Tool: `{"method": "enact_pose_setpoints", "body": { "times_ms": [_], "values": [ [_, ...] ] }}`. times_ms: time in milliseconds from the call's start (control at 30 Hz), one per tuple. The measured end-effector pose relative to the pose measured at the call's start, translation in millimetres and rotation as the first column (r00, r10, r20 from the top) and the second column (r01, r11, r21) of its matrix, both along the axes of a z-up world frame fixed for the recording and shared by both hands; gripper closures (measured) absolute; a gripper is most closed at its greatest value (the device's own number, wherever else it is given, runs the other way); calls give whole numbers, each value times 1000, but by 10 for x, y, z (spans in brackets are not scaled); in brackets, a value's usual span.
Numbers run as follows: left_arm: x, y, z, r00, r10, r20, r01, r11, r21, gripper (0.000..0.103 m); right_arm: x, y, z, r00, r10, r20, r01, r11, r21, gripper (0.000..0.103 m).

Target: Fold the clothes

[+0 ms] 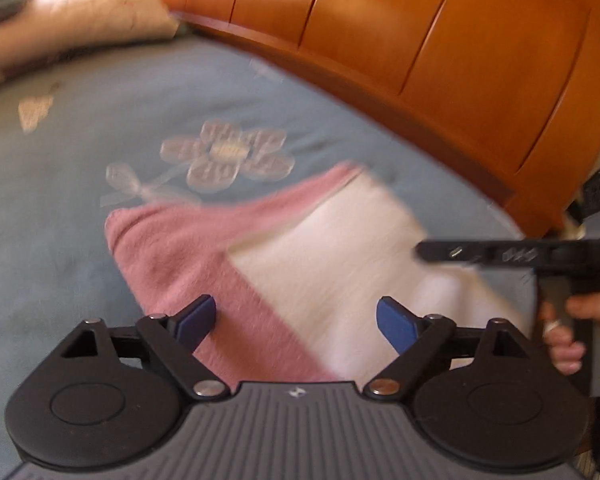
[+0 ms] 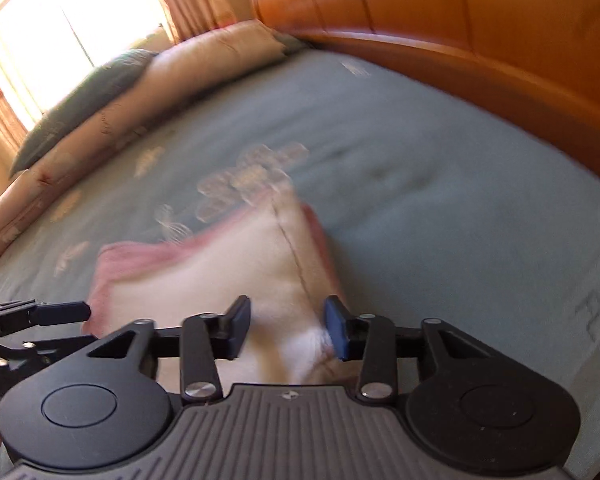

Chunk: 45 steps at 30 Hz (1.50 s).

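A folded pink and white garment (image 1: 284, 248) lies on the blue bedspread (image 1: 80, 208). It also shows in the right wrist view (image 2: 220, 272), white side up with a pink border. My left gripper (image 1: 296, 324) is open and empty, just above the garment's near edge. My right gripper (image 2: 287, 328) is open, its fingers on either side of the garment's near white corner, holding nothing. The right gripper also shows in the left wrist view (image 1: 428, 250), over the garment's right edge. Both views are blurred.
An orange wooden headboard (image 1: 440, 60) runs along the far and right side of the bed. Cream and grey pillows (image 2: 140, 92) lie at the far left. A bright window with curtains (image 2: 60, 20) is behind them. The bedspread has a flower pattern (image 1: 224, 156).
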State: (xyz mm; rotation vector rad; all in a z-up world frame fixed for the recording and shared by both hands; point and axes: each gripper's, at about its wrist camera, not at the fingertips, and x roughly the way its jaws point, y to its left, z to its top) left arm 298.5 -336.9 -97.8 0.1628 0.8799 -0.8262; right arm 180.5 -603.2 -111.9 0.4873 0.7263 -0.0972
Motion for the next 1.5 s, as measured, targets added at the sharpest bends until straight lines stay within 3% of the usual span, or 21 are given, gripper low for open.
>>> {"method": "enact_pose_setpoints", "body": {
  "times_ms": [67,167,300,467,600,733,800,933,1133,1500],
  "values": [
    [-58,3,-40,999,-26,41,24,999,48,9,-33,-76,-83,1000,-13,5,13,999,34,54],
    [-67,32,85,1000,-14,16,13,999,51,9,-78,-130,-126,1000,-24,20,22,997,68,54],
    [-192,130,318,999,-25,33,25,1000,-12,9,-259,-66,97,995,-33,96,27,998,57,54],
    [-482,-30,376,987,-153,41,154,987,-33,9,-475,50,330,983,43,178,-63,993,104,54],
    [-624,-146,202,983,-181,17,181,983,19,9,-589,39,206,988,62,139,-83,986,148,54],
    [-650,-127,152,988,-155,8,154,987,55,9,-695,-63,12,999,-18,34,14,995,99,53],
    [-680,-98,210,989,-150,10,149,987,59,9,-815,-53,33,998,-3,67,-5,992,126,52],
    [-751,-64,300,989,-151,2,151,987,47,9,-929,72,249,992,11,123,-20,997,73,52],
    [-819,-67,253,990,-141,-18,142,984,104,9,-986,246,447,981,78,176,-96,991,91,52],
    [-760,15,147,993,-99,-58,105,987,125,9,-949,293,148,998,45,54,-51,991,128,47]
  ]
}}
